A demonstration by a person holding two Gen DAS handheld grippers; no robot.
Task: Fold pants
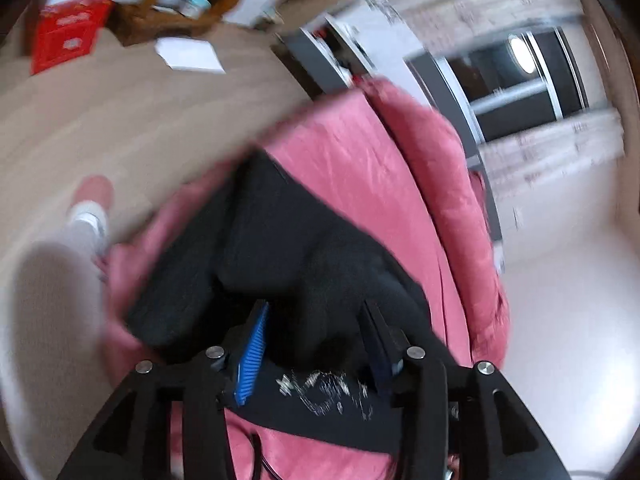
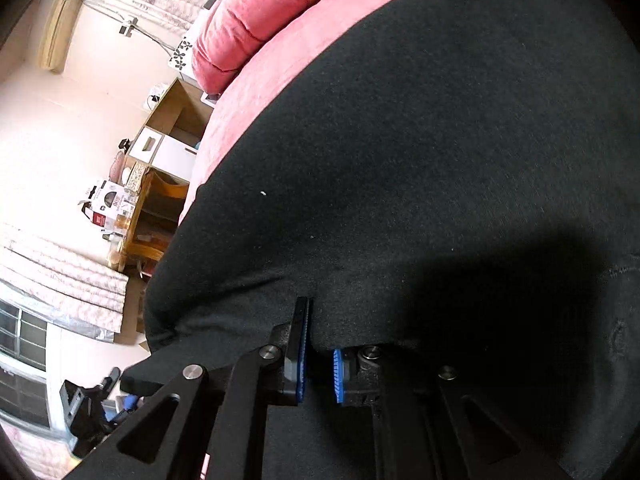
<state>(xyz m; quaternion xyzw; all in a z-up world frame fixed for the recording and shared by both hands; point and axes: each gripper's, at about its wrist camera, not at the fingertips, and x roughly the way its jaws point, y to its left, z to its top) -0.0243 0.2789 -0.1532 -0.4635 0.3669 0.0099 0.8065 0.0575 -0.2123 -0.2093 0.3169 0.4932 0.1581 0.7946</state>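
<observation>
Smeared by motion blur around the pants [image 1: 288,240]: floor, red box [image 1: 68,32] and window. Draped over the right gripper [image 2: 318,354], hiding one finger; hard to tell whether gripped. Cut off by the right-wrist view's edges.

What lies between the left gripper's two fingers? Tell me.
Black pants fabric fills the gap of the left gripper, over the pink bedding, in the left wrist view.

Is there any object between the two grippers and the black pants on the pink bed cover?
Nothing visible does. The left gripper has black fabric pants between its fingers; the right gripper is at the pants' edge on the pink bed cover.
</observation>
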